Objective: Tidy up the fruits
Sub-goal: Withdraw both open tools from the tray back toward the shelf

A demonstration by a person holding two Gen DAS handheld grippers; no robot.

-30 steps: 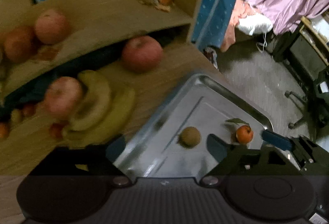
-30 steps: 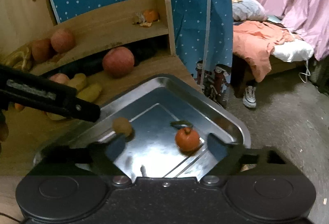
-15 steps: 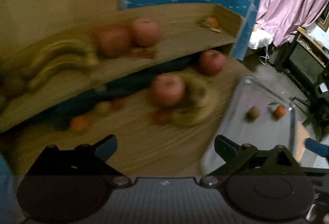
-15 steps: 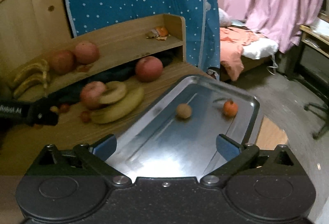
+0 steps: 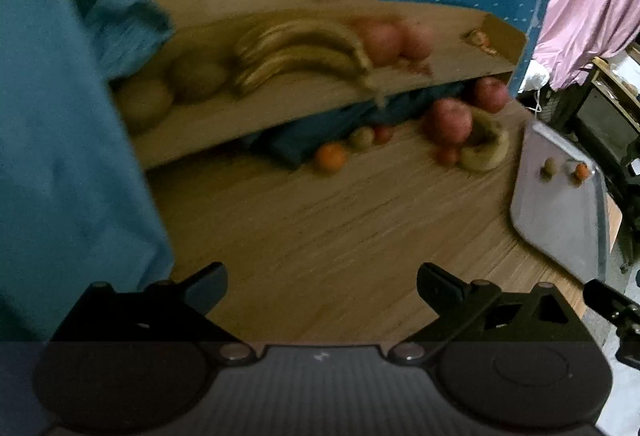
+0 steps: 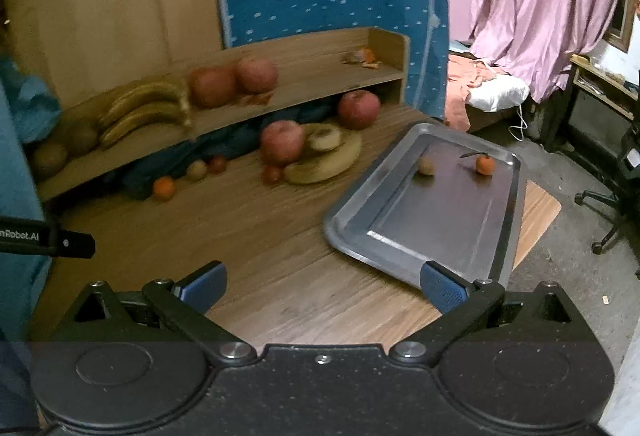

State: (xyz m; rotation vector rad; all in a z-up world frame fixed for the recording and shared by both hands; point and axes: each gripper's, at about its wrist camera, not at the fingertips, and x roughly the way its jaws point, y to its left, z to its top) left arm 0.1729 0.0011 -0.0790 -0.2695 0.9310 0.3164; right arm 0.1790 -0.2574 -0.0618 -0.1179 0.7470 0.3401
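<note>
A metal tray (image 6: 404,232) lies on the wooden table at the right, holding a kiwi (image 6: 426,165) and a small orange (image 6: 485,164). Left of it sit an apple (image 6: 281,141) against a banana bunch (image 6: 328,160), another apple (image 6: 358,109), a loose orange (image 6: 163,188) and a small kiwi (image 6: 197,169). The shelf carries bananas (image 6: 144,112) and two apples (image 6: 234,80). My right gripper (image 6: 322,286) is open and empty, held back over the table's front. My left gripper (image 5: 322,286) is open and empty too; the tray (image 5: 560,220) is far to its right.
A blue cloth (image 5: 60,140) fills the left of the left wrist view. Orange peel (image 6: 362,57) lies on the shelf's right end. The table edge (image 6: 540,212) drops off past the tray; a bed (image 6: 484,88) and an office chair (image 6: 616,212) stand beyond.
Both grippers have pulled back and away from the tray. The left one swung left toward the shelf and loose fruit. The kiwi and orange stay in the tray.
</note>
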